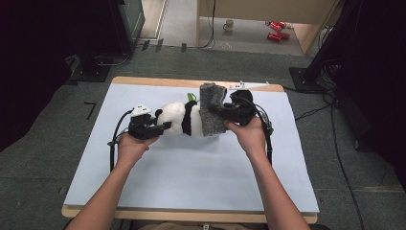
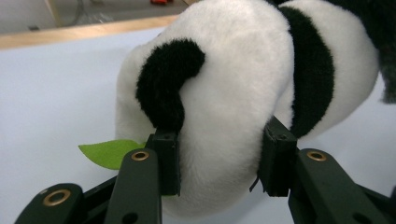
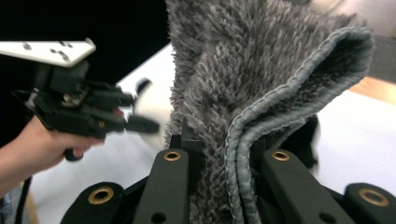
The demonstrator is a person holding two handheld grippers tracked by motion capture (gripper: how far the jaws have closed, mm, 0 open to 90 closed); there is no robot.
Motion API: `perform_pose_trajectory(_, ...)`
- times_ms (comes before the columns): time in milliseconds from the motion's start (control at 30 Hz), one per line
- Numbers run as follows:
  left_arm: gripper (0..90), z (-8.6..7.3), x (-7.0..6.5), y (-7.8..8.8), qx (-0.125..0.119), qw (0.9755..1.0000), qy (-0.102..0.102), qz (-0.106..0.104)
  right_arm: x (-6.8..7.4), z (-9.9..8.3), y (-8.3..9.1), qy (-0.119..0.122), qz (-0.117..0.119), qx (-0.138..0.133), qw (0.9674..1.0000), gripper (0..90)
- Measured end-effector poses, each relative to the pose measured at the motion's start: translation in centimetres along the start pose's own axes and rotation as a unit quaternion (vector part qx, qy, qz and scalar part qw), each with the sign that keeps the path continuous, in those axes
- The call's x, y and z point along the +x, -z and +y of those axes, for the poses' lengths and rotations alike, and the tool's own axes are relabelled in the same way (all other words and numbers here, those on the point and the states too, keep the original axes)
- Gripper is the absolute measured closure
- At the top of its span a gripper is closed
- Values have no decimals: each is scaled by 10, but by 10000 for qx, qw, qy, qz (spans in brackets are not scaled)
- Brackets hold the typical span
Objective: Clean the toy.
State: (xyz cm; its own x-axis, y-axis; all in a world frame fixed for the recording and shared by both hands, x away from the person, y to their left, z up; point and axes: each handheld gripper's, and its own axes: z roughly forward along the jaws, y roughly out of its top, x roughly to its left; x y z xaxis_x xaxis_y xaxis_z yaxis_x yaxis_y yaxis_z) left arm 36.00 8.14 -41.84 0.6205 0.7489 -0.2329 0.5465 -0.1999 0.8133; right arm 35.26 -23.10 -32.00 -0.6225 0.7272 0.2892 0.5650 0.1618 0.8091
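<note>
A black-and-white panda plush point(image 1: 179, 117) lies on its side in the middle of the table. My left gripper point(image 1: 165, 126) comes at it from the left. In the left gripper view the pads point(image 2: 169, 161) press into the white fur of the panda point(image 2: 233, 93), so that gripper point(image 2: 219, 161) is shut on it. A green felt leaf point(image 2: 109, 151) pokes out beside the plush. A shaggy grey cloth point(image 1: 212, 112) drapes over the panda's right end. My right gripper point(image 3: 224, 144) is shut on the cloth's folded, hemmed edge point(image 3: 243, 70). The left gripper point(image 3: 140, 122) shows beyond it.
A pale mat point(image 1: 191, 167) covers the wooden table. A white bracket point(image 1: 249, 86) lies at the table's far edge. On the floor beyond are a mug point(image 1: 229, 25) and red cans point(image 1: 276, 29). Black stands and cables flank the table.
</note>
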Motion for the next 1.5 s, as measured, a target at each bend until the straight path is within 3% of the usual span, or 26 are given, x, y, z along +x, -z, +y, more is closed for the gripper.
perform_pose_trajectory(100,582,-7,-14,6,11,10000,-30,26,14,7,-5,84,186,27,9998,786)
perform_pose_trajectory(233,570,-8,-22,4,-42,9999,-94,71,32,8,-41,341,151,538,9979,785)
perform_pose_trajectory(333,566,-11,-23,2,-74,9998,-148,70,41,8,-67,357,221,727,9965,785)
perform_pose_trajectory(433,565,-11,-23,1,-66,9999,-67,88,55,13,-93,414,318,841,9951,778)
perform_pose_trajectory(533,565,-13,-21,1,-9,10000,52,78,59,17,-110,361,289,941,9945,777)
perform_pose_trajectory(633,565,-16,-17,-2,81,9999,112,53,55,13,-122,607,24,1124,9918,790)
perform_pose_trajectory(733,565,-17,-15,-3,117,9998,152,-11,49,12,-121,725,-189,1221,9897,790)
perform_pose_trajectory(833,563,-19,-13,-2,157,9997,157,-78,35,11,-116,763,-654,1327,9860,793)
perform_pose_trajectory(867,561,-20,-13,-1,176,9997,117,-110,31,10,-114,628,-731,1392,9856,793)
perform_pose_trajectory(933,557,-21,-13,-1,191,9997,50,-151,18,8,-107,274,-608,1438,9874,793)
perform_pose_trajectory(1100,555,-22,-15,-2,174,9997,11,-154,2,6,-94,203,-597,1530,9862,791)
perform_pose_trajectory(1233,552,-24,-11,-2,169,9996,69,-228,-9,6,-81,81,-895,1498,9846,794)
perform_pose_trajectory(1333,548,-24,-12,-3,150,9996,23,-245,-19,2,-72,-1,-874,1488,9850,794)
perform_pose_trajectory(1500,546,-24,-12,-3,136,9996,14,-259,-28,1,-57,30,-1046,1322,9857,794)
